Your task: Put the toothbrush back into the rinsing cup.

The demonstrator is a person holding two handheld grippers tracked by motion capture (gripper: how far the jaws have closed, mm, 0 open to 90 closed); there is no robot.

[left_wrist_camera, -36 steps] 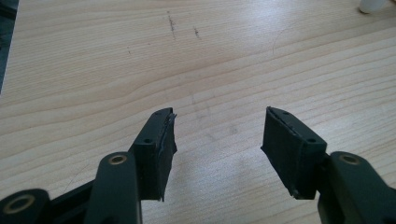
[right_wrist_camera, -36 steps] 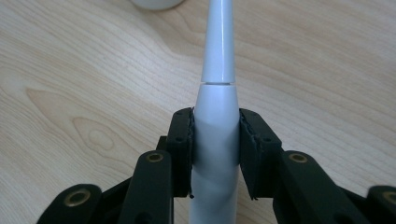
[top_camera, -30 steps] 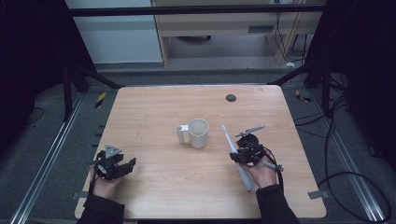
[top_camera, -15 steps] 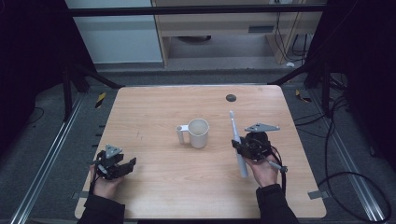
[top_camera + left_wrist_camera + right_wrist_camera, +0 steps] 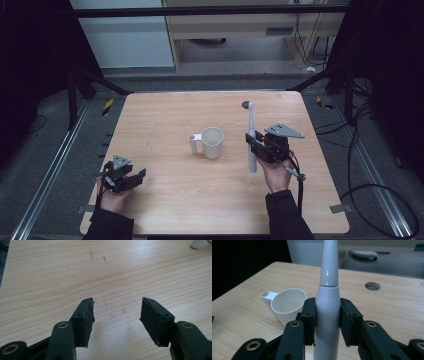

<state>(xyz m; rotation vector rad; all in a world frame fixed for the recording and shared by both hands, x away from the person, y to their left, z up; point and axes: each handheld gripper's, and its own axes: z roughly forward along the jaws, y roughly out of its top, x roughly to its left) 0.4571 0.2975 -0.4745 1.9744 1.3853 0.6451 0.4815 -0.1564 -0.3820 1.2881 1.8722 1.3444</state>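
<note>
Toothbrush clamped upright in right claw

Toothbrush [image 5: 327, 307], white and electric, stands nearly upright above the right half of the worktop [image 5: 165, 210], its body pinched between the pads of the right claw [image 5: 327, 320]. Just left of it sits a white cup [image 5: 212, 142], handle pointing left, at the centre. Left claw [image 5: 116, 315] rests at the near left corner, jaws apart with nothing between them.

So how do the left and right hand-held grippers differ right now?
The right hand-held gripper is shut on the white electric toothbrush, held above the table beside the white cup. The left hand-held gripper is open with nothing between its jaws, low over bare wood near the table's front left corner. Both have black padded jaws.
</note>
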